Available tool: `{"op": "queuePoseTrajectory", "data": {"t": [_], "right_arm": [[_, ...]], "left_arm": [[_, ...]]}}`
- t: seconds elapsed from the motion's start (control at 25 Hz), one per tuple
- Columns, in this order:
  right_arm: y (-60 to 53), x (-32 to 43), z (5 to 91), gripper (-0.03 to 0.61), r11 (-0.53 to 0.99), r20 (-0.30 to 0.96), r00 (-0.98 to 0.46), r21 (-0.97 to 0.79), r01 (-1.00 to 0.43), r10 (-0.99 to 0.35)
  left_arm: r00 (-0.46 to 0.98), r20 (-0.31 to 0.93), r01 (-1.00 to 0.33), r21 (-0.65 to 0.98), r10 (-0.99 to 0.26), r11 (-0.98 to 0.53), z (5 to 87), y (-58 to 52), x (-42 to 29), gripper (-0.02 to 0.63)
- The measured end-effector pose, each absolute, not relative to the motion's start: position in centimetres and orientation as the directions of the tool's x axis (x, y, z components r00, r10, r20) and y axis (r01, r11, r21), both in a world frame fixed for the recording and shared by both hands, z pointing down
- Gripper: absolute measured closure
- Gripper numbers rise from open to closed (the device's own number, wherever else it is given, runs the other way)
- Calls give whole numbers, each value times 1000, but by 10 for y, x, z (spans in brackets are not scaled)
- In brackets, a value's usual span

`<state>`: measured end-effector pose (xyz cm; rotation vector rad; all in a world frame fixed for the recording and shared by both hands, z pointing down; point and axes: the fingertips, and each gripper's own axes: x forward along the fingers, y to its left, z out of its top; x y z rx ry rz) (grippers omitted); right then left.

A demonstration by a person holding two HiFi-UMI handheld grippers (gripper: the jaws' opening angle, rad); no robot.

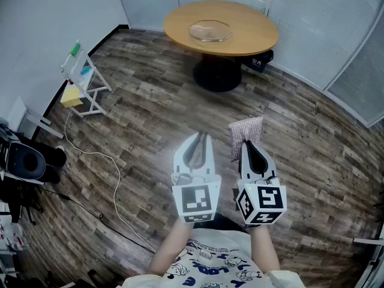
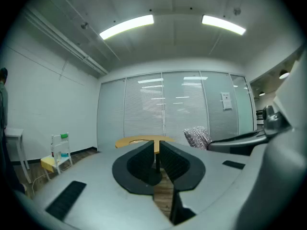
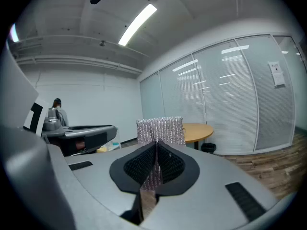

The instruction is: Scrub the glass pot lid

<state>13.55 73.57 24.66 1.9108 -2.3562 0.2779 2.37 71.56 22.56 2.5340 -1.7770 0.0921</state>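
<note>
The glass pot lid (image 1: pixel 210 30) lies on the round wooden table (image 1: pixel 255 38) at the far side of the room, well away from both grippers. My left gripper (image 1: pixel 199 140) hangs over the floor with its jaws shut and nothing between them; the left gripper view (image 2: pixel 157 150) shows the same. Beside it, my right gripper (image 1: pixel 245 144) is shut on a silvery scrubbing cloth (image 1: pixel 246 129) that sticks up past its tips. That cloth (image 3: pixel 159 130) also shows in the right gripper view, clamped in the right gripper (image 3: pixel 156 150). The table (image 2: pixel 139 141) is straight ahead in the left gripper view.
A small white rack (image 1: pixel 84 80) with a green-capped bottle and a yellow sponge stands at the left wall. A white cable (image 1: pixel 105 161) runs across the wood floor. Dark gear (image 1: pixel 24 161) sits at the left edge. A black bin (image 1: pixel 259 60) stands behind the table.
</note>
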Motion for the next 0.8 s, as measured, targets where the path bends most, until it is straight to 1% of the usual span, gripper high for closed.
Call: {"op": "queuePoseTrajectory", "data": {"t": [0.48,0.8], "right_arm": [[732,140,250,548,190,185,-208,-111,-975,-960],[724,153,250,548,217,176,-236,-117,-969,-956]], "left_arm": [[340,84,-940,12,-937,-340,231,710,26,571],[308,84,-951,19,-948,-307,233,705,32,571]]}}
